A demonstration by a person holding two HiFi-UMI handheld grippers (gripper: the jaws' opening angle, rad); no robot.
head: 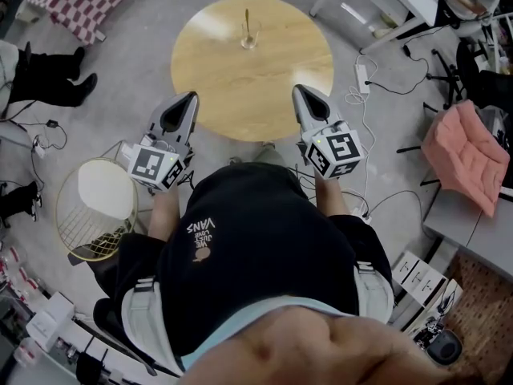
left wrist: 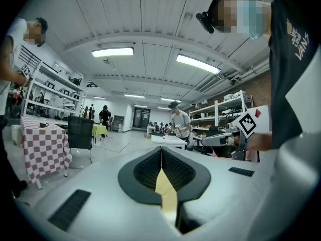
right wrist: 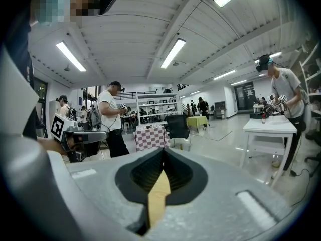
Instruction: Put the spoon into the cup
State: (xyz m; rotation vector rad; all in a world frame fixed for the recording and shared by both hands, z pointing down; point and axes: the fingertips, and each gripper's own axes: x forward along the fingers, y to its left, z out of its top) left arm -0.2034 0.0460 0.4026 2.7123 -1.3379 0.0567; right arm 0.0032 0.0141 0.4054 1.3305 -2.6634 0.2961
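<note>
A clear glass cup (head: 250, 37) stands on the far side of the round wooden table (head: 240, 95). A thin gold-coloured spoon (head: 247, 18) stands in it, handle up. My left gripper (head: 191, 96) hangs at the table's near left edge and my right gripper (head: 298, 89) at its near right edge, both far short of the cup. In the left gripper view the left gripper (left wrist: 161, 149) is shut with nothing in it. The right gripper (right wrist: 163, 150) is likewise shut and empty in its own view. Both of these views face out into the room, so neither shows cup or spoon.
A round wire basket with a white top (head: 96, 207) stands on the floor at the left. A power strip and cables (head: 361, 74) lie right of the table. A pink cushion (head: 465, 155) sits at the right, and a checked tablecloth (head: 76, 2) at the far left. People stand in the room.
</note>
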